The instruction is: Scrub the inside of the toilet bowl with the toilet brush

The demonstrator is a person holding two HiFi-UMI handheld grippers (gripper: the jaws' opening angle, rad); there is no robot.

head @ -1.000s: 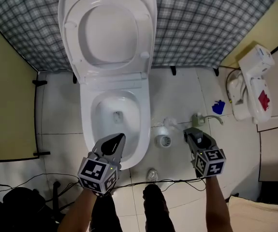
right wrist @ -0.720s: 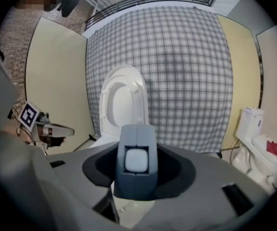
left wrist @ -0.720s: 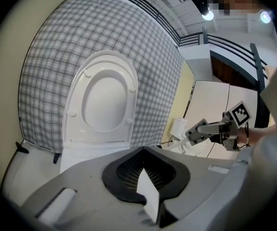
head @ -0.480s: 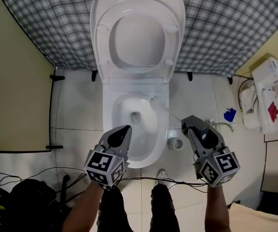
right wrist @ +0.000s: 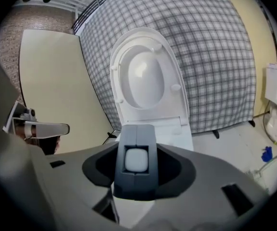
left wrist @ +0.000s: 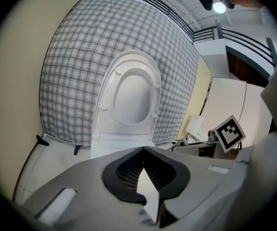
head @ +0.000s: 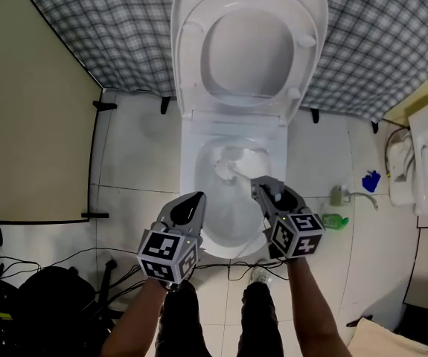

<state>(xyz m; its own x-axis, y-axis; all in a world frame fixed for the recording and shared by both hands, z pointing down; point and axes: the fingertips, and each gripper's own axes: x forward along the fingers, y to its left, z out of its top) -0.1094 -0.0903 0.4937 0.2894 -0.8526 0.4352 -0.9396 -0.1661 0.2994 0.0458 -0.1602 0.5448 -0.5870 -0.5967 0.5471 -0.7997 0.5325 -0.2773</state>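
The white toilet stands with its lid [head: 247,47] raised and its bowl [head: 189,171] open below it. My right gripper [head: 260,188] hangs over the bowl's right side, shut on the dark grey handle [right wrist: 136,160] of the toilet brush. The white brush head [head: 232,169] sits inside the bowl, near the back. My left gripper [head: 195,199] hovers at the bowl's front left rim with its jaws together and nothing in them. In the left gripper view the lid [left wrist: 131,93] shows beyond the jaw tips.
A checked cloth [head: 109,28] covers the wall behind the toilet and a beige panel [head: 27,125] stands at left. On the right floor lie a green bottle [head: 334,219], a blue item [head: 371,180] and a white fixture [head: 422,162]. Cables [head: 72,262] run across the near floor.
My right gripper has moved left from the floor beside the toilet to over the bowl, carrying the brush, whose head is now inside the bowl. The left gripper has hardly moved.
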